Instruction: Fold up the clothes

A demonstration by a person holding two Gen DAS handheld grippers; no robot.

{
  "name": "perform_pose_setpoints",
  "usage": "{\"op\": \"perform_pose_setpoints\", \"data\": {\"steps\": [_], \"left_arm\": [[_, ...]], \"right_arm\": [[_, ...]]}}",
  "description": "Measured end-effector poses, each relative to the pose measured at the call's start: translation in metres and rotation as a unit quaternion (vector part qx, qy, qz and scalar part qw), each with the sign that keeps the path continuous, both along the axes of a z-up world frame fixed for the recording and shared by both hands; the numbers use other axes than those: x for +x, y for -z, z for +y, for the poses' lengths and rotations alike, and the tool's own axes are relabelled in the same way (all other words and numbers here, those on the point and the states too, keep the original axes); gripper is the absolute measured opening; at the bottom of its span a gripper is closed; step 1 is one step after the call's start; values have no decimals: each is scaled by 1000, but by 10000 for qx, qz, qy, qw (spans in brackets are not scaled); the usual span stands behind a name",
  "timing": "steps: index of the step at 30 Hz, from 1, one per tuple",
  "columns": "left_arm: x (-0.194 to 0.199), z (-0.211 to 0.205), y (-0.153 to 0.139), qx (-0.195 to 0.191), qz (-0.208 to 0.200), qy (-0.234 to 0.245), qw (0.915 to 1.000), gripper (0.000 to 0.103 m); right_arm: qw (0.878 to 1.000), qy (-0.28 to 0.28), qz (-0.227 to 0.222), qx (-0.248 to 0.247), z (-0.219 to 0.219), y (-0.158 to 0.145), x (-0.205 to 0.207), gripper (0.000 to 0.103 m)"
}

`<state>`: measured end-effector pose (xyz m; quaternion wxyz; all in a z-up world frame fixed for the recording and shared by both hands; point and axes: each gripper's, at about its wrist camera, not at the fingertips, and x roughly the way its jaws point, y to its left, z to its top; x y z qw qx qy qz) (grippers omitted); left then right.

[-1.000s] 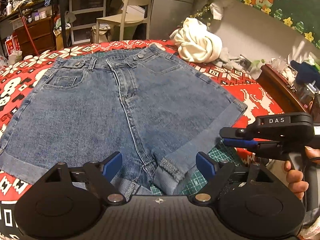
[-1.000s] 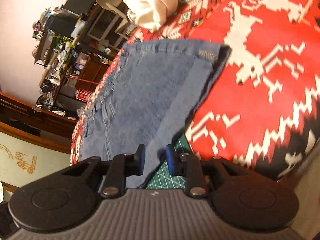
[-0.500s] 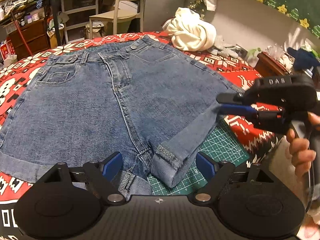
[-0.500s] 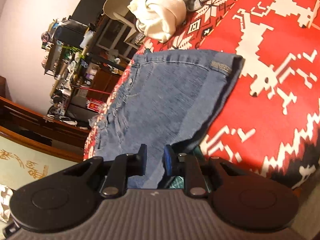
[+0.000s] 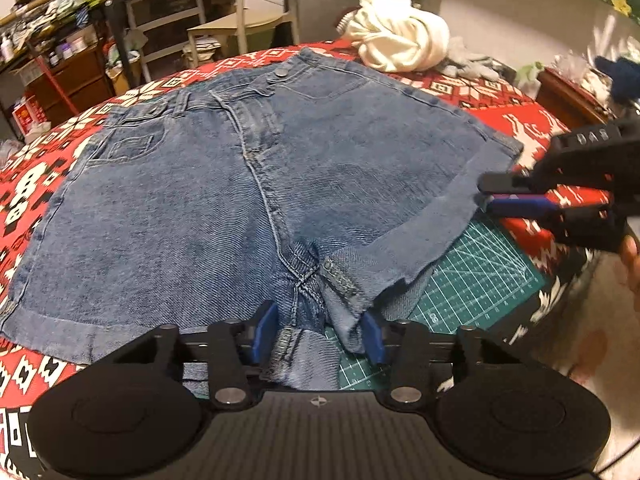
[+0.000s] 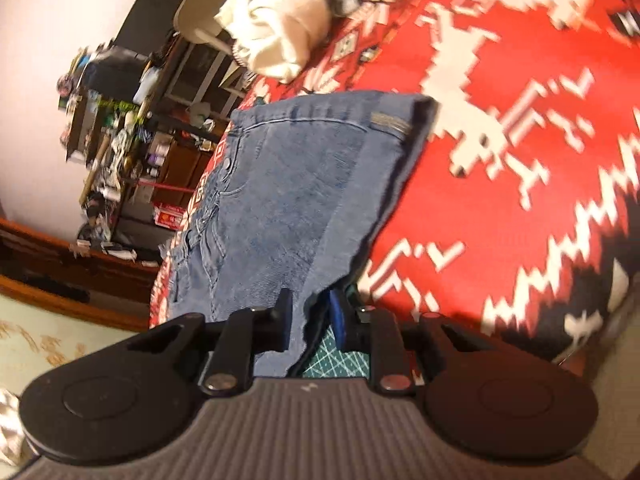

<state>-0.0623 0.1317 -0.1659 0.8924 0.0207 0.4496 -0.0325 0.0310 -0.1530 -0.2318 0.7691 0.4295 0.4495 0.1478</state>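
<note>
Blue denim shorts (image 5: pixel 248 184) lie front-up on a red patterned cloth (image 5: pixel 40 176), waistband far from me. My left gripper (image 5: pixel 318 334) sits at the crotch. Its jaws are closing, with the inner leg cuffs bunched between the blue pads (image 5: pixel 264 332). My right gripper (image 5: pixel 486 196) is at the right leg's outer hem, shut on it and lifting that edge. In the right wrist view the hem (image 6: pixel 304 320) hangs between the jaws of my right gripper (image 6: pixel 312 318), which are opening very slightly.
A green cutting mat (image 5: pixel 480 276) shows under the right leg. A crumpled white garment (image 5: pixel 400 36) lies past the waistband. A chair (image 5: pixel 248 20) and cluttered shelves stand behind. A person's hand (image 5: pixel 632 264) holds the right gripper near the table's right edge.
The left jaws have narrowed from wide open around the crotch cuffs, and the gripper has come closer to the cloth. The right gripper has risen and drawn the hem up.
</note>
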Motion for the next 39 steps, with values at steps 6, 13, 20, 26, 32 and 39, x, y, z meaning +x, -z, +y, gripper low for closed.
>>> {"op": "perform_pose_setpoints", "data": {"steps": [6,13,20,26,32,39], "left_arm": [[4,15,-4,-452,85,-301,9985,37],[6,23,-7,-759,142,-442,9960,32],[8,36,-10,-1229,226,-570,9905,24],[7,38,-10,-1280,231,-581,9898,20],[10,48,-9,-1568,309,-679,9848,19],[9,46,-9,-1471,282,-646,9866,19]], "right_arm": [[9993,-201,-83,-317,5,-4,-7,15],[9975,-310,45,-633,16,-6,-5,9],[9983,-181,162,-528,23,-6,5,9],[9987,2,510,-83,19,2,7,17],[9960,13,817,357,30,11,9,23],[9981,262,561,11,36,9,17,5]]}}
